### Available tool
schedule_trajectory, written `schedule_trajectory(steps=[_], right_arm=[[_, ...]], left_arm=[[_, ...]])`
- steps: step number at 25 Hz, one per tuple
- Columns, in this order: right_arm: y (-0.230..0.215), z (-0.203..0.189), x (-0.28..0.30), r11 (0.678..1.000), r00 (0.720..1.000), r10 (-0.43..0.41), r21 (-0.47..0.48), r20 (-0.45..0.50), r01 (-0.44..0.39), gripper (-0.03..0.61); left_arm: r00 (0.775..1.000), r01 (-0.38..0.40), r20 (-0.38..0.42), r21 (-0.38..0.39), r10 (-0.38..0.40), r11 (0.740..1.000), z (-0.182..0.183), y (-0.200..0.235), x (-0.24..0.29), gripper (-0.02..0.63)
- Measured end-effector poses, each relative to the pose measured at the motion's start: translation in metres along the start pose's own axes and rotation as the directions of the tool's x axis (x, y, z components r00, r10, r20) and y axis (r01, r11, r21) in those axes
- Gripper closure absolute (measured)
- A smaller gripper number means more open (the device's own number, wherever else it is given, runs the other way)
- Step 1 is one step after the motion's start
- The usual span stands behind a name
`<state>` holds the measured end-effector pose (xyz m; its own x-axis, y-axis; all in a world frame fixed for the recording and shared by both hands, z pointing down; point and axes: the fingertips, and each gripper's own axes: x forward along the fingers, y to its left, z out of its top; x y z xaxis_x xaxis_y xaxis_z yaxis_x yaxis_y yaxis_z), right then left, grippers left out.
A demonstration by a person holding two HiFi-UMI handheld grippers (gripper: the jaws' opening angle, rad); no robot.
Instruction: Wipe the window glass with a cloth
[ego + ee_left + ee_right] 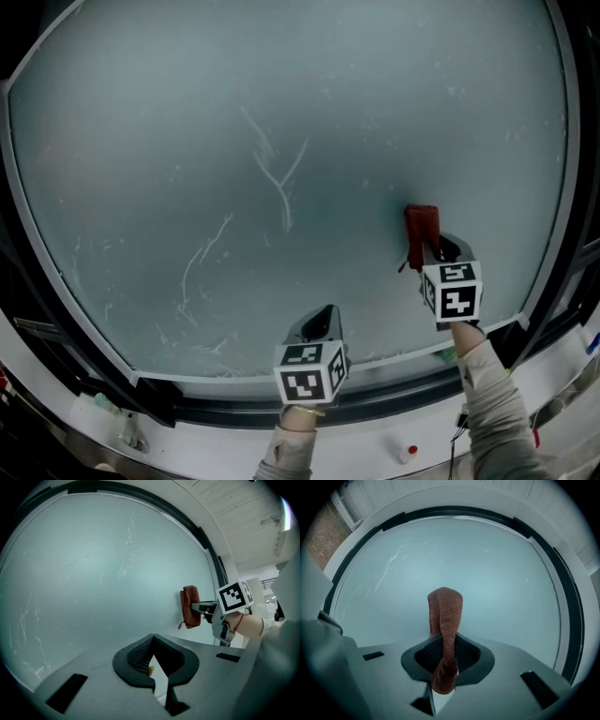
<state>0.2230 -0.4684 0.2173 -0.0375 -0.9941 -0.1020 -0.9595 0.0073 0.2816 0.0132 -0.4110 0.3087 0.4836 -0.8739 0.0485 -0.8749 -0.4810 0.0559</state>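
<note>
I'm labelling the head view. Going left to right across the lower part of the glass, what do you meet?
white streaks → left gripper → cloth → window frame

Holds cloth (421,230) in right hand-held gripper (439,249) against window glass (281,141), low on its right; left hand-held gripper (322,317) lower-left, near bottom frame (234,400), apart from cloth.

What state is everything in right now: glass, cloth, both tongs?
glass: hazy, with white streaks left of centre.
cloth: folded, clamped in the right tongs, its end toward the glass.
right tongs: shut on cloth.
left tongs: shut, empty.
</note>
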Motion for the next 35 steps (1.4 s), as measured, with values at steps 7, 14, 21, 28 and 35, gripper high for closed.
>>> schedule_trajectory(steps=[7,14,21,28,35], right_arm=[[0.008,-0.005,-0.016,1.0,1.0,0.01,0.018,0.009,-0.01,0.529],[0.053,-0.009,-0.039,0.995,0.995,0.091,0.032,0.026,-0.092,0.529],[0.125,-0.022,-0.055,0.973,0.973,0.228,0.042,0.025,-0.228,0.529],[0.21,-0.041,-0.06,0.929,0.93,0.368,0.038,0.0,-0.368,0.529],[0.26,-0.051,-0.05,0.902,0.902,0.431,0.04,-0.019,-0.43,0.529]], left_arm=[[1.0,-0.009,-0.002,-0.008,0.009,1.0,-0.003,0.003,-0.005,0.609],[0.999,-0.038,-0.008,-0.012,0.038,0.999,-0.01,0.012,-0.022,0.61],[0.995,-0.097,-0.016,-0.018,0.096,0.995,-0.023,0.034,-0.049,0.611],[0.985,-0.173,-0.029,-0.022,0.172,0.985,-0.041,0.063,-0.078,0.61],[0.974,-0.223,-0.052,-0.022,0.222,0.975,-0.058,0.086,-0.094,0.611]])
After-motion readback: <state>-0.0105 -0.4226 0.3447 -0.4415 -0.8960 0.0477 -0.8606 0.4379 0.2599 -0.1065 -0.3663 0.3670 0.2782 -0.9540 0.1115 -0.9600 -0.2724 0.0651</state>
